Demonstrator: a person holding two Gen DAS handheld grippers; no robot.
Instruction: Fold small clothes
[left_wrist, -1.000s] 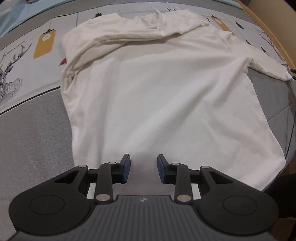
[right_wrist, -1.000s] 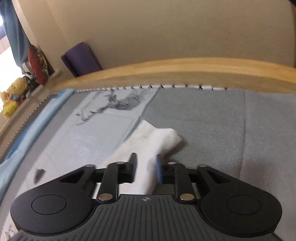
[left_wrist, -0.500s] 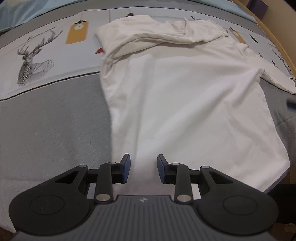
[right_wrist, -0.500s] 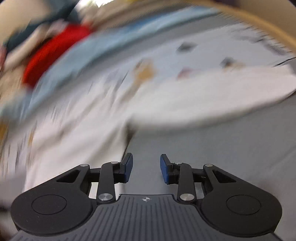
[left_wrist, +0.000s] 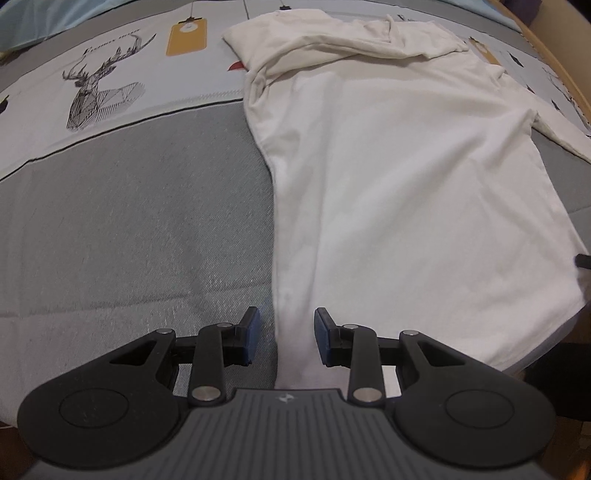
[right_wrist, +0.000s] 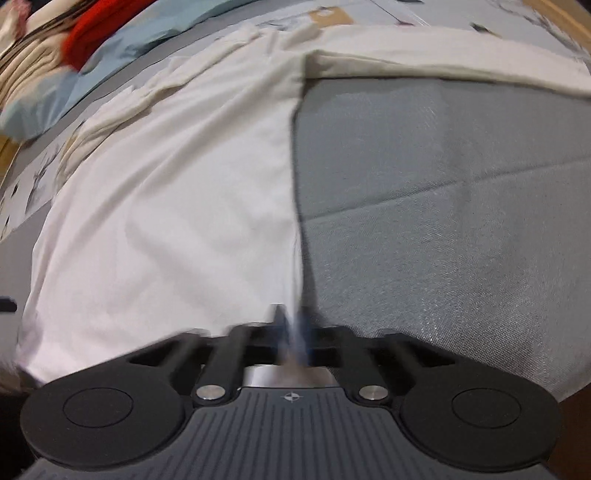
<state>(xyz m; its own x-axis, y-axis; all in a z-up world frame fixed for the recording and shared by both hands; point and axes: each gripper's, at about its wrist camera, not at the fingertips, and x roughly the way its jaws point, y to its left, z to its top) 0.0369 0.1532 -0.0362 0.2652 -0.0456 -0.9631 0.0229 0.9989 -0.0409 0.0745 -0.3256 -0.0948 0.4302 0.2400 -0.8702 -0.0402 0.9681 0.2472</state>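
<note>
The white shirt (left_wrist: 406, 177) lay flat on the bed (left_wrist: 129, 206), filling the frame's right half. Left gripper (left_wrist: 283, 336) had its fingers apart astride the shirt's bottom-left edge; right gripper (right_wrist: 291, 325) was pinched onto the opposite edge, though blurry.

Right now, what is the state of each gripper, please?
Left gripper: open, holding nothing, astride the shirt edge.
Right gripper: closed on the shirt's bottom corner, though the picture is blurred.

A white T-shirt (left_wrist: 399, 177) of soft, matt cloth is seen on a bedsheet (left_wrist: 129, 221) of grey, finely ribbed weave. Matt black plastic is shown by the left gripper (left_wrist: 283, 336).
</note>
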